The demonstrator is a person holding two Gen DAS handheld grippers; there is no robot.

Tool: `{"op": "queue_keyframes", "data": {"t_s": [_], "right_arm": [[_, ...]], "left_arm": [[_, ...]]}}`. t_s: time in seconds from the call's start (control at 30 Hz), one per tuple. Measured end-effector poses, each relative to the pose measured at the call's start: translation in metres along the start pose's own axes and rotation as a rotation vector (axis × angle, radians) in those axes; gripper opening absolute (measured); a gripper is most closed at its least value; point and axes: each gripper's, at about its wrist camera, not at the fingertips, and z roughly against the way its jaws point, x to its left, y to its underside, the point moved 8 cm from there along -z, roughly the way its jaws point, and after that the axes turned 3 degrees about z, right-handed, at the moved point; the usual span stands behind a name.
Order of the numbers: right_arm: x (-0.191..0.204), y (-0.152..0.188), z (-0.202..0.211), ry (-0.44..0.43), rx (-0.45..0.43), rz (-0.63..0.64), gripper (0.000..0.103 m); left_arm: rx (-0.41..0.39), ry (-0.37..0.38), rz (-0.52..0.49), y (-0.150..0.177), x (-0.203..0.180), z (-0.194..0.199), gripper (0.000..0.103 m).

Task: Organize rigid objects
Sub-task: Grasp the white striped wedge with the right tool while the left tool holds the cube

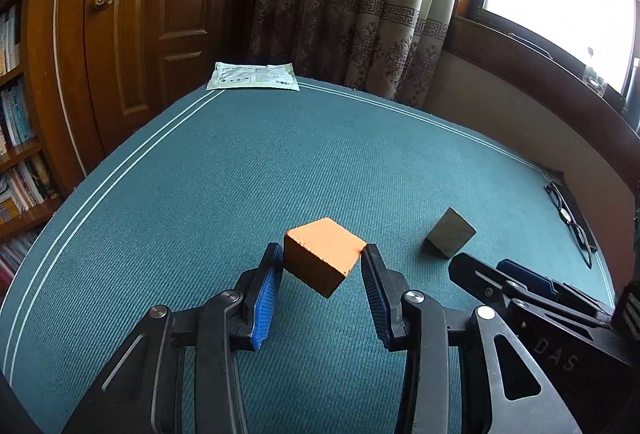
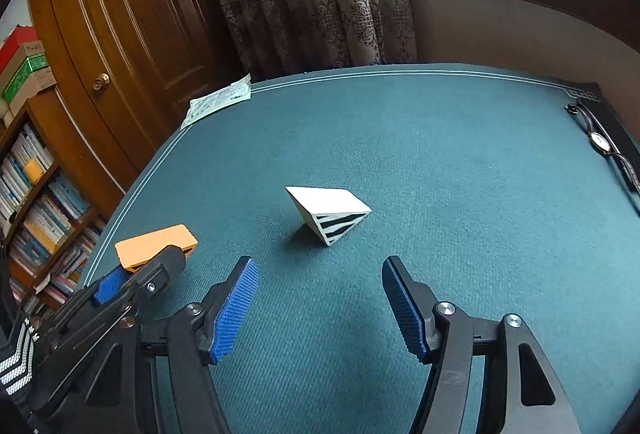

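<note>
An orange block (image 1: 322,260) is clamped between the blue pads of my left gripper (image 1: 322,254), held by two opposite sides, tilted a little above the teal tabletop (image 1: 280,162). In the right wrist view the same block (image 2: 154,242) and left gripper (image 2: 144,270) show at the lower left. My right gripper (image 2: 320,262) stands open over bare cloth with nothing between its fingers. A short way ahead of it a white wedge (image 2: 328,212) with black stripes on its end face rests on the table. From the left wrist view the wedge (image 1: 450,232) looks dark, with the right gripper (image 1: 480,266) just below it.
A white printed packet (image 1: 252,76) lies at the far left corner of the table. A wristwatch and a dark strap (image 2: 600,142) lie along the right edge. Beyond the table are a wooden door (image 1: 152,14), a bookshelf (image 2: 36,186), curtains and a window.
</note>
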Motion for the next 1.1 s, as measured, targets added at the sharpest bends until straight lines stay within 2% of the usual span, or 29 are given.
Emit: {"op": "queue_keyframes", "data": {"t_s": [0.13, 0.5, 0.57, 0.73, 0.97, 1.1], "right_arm": [[0.004, -0.008, -0.017, -0.025, 0.016, -0.008, 0.064], [0.009, -0.02, -0.046, 0.04, 0.017, 0.012, 0.064], [0.01, -0.023, -0.049, 0.067, 0.018, 0.027, 0.059], [0.007, -0.026, -0.054, 0.155, 0.016, 0.059, 0.039], [0.003, -0.02, -0.047, 0.18, 0.018, 0.095, 0.032], [0.0, -0.012, -0.038, 0.184, 0.021, 0.103, 0.032]], "left_arm": [[0.002, -0.009, 0.024, -0.001, 0.007, -0.002, 0.042], [0.011, -0.013, 0.04, 0.002, 0.01, -0.005, 0.042], [0.013, -0.013, 0.041, 0.002, 0.01, -0.005, 0.042], [0.013, -0.013, 0.041, 0.002, 0.01, -0.005, 0.042], [0.007, -0.008, 0.036, 0.002, 0.009, -0.004, 0.042], [0.004, -0.004, 0.033, 0.003, 0.007, -0.003, 0.042]]}}
